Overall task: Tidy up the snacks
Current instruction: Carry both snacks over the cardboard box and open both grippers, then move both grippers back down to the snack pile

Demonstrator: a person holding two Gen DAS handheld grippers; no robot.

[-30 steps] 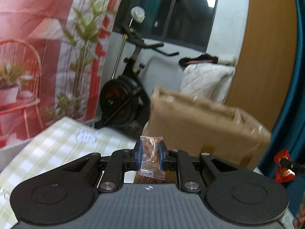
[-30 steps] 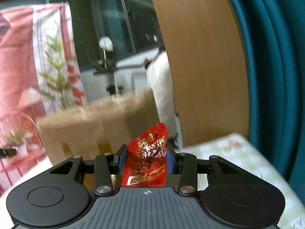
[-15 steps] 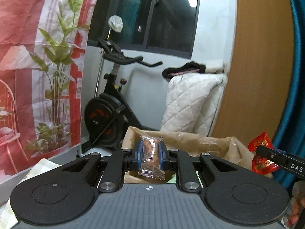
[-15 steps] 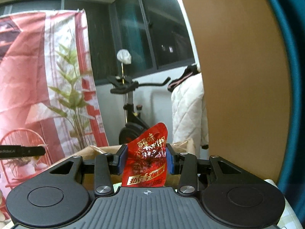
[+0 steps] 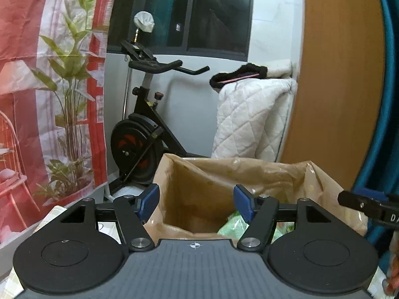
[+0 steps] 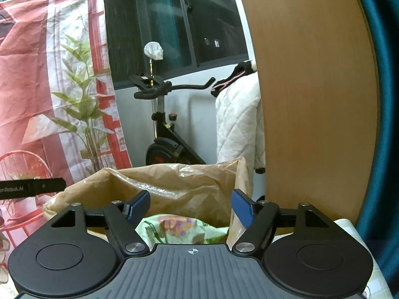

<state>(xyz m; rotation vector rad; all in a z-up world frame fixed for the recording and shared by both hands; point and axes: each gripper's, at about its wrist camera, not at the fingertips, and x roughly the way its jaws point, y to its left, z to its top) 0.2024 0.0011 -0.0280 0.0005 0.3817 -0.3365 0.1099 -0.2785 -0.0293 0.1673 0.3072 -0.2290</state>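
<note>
Left wrist view: the left claw hangs over the open brown bag, its jaws having just been opening, nothing between them. Green packets lie inside; which snacks they are is hard to tell. Likewise, the right claw has just been opening, empty, above the bag's far-right corner.

A crinkled brown paper bag with a faint sheen is seen. Matt black plastic is shown on the left gripper, a quilted white cloth behind, beside smooth wood panel.
</note>
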